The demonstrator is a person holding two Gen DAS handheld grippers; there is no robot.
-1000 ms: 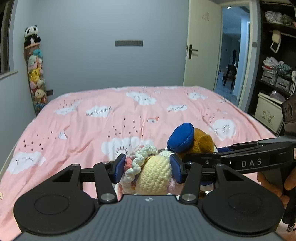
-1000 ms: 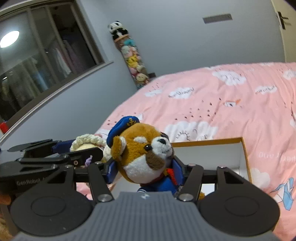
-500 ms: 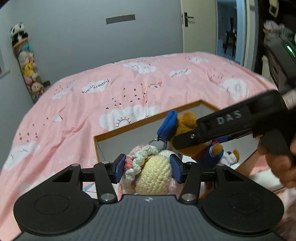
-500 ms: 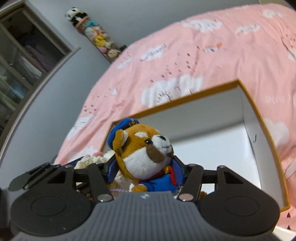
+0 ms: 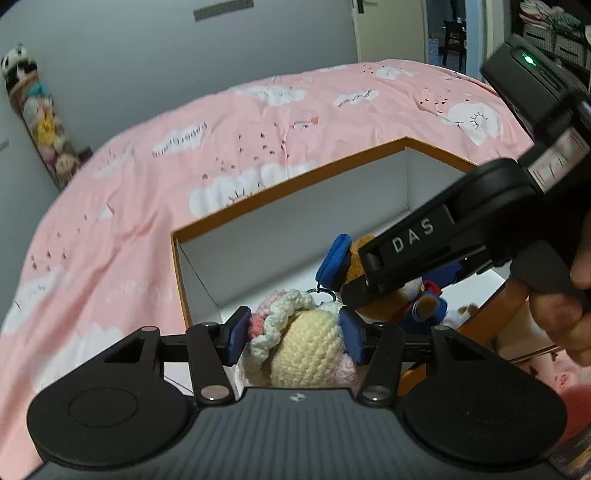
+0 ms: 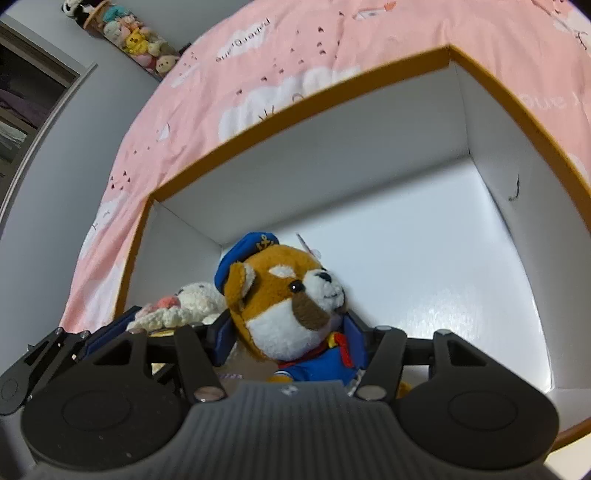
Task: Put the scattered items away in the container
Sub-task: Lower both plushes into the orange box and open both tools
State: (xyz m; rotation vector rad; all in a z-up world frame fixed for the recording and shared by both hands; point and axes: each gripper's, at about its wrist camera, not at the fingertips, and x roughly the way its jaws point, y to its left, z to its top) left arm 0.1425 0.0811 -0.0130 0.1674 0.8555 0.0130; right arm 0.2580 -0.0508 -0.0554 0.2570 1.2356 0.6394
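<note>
Left gripper [image 5: 293, 338]: its blue pads press both sides of a crocheted doll [image 5: 306, 347], a rounded cream-yellow knit body with a white ruffled trim and a patch of pink yarn; a metal key ring [image 5: 325, 293] shows just beyond the doll's top.
Right gripper [image 6: 291, 332]: clamped on a plush dog [image 6: 291, 302], soft brown-and-white pile, round black eye, blue sailor cap with a gold anchor, blue tunic with a red neckerchief.
Container [image 6: 369, 155]: an open rectangular cardboard box, smooth white walls and floor, orange rim; it lies ahead of and below both tools, and both toys hang inside its near left part.
Toys: the crocheted doll [image 6: 184, 302] sits just left of the dog in the right wrist view; in the left wrist view the plush dog [image 5: 384, 291] is just right of the doll and partly hidden.
In the way: the black body of the right gripper [image 5: 436, 251], lettered "DAS", crosses the left camera's right side and covers most of the dog; the holder's right hand [image 5: 554, 306] shows at the edge.
Surroundings: a pink duvet [image 5: 129, 192] printed with white clouds under the box; a hanging column of small plush toys [image 5: 40, 122] on the grey wall far left; an open doorway [image 5: 447, 33] beyond the bed.
</note>
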